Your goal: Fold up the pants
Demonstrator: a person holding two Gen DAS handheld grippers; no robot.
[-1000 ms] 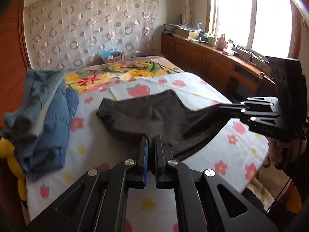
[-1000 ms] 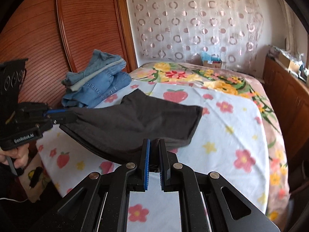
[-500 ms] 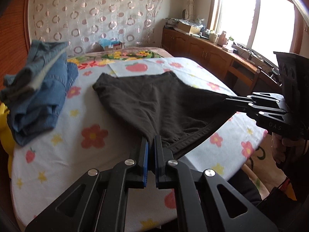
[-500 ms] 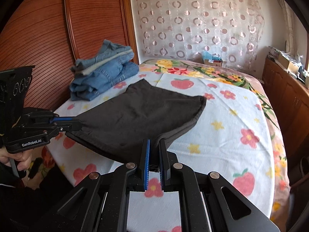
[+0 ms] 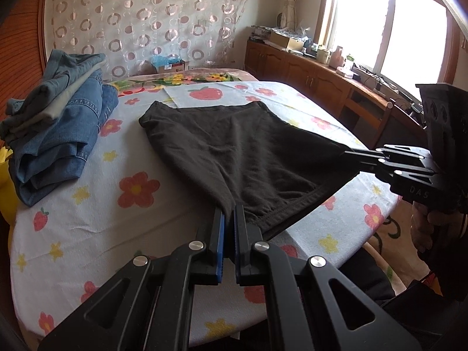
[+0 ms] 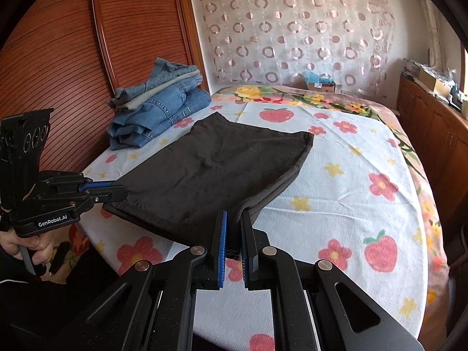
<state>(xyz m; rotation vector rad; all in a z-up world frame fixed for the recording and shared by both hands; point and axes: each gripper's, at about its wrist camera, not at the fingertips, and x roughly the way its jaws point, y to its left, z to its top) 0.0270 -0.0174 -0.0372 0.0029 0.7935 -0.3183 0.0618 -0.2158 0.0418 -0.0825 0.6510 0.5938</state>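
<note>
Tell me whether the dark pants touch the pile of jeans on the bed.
Apart. In the right wrist view a strip of flowered sheet shows between the dark pants and the pile of jeans; the left wrist view shows the same gap.

A bedroom in a home is shown. Directly ahead of the hand-held grippers a bed (image 6: pixel 336 175) is spread with a white cover (image 5: pixel 87 204) printed with flowers, stars and strawberries, over a brighter floral sheet (image 6: pixel 292 95) seen at its far end. Folded denim clothes (image 5: pixel 58 128) are stacked on the bed to the left, against a ribbed wooden panel (image 6: pixel 73 44). Beyond the bed the wall is hung with a sheer curtain (image 6: pixel 292 29) patterned with circles, a small cardboard box (image 6: pixel 320 83) set below it. To the right a long wooden cabinet (image 5: pixel 307 76), cluttered with boxes and bottles, is ranged beneath a bright window (image 5: pixel 389 23).
</note>
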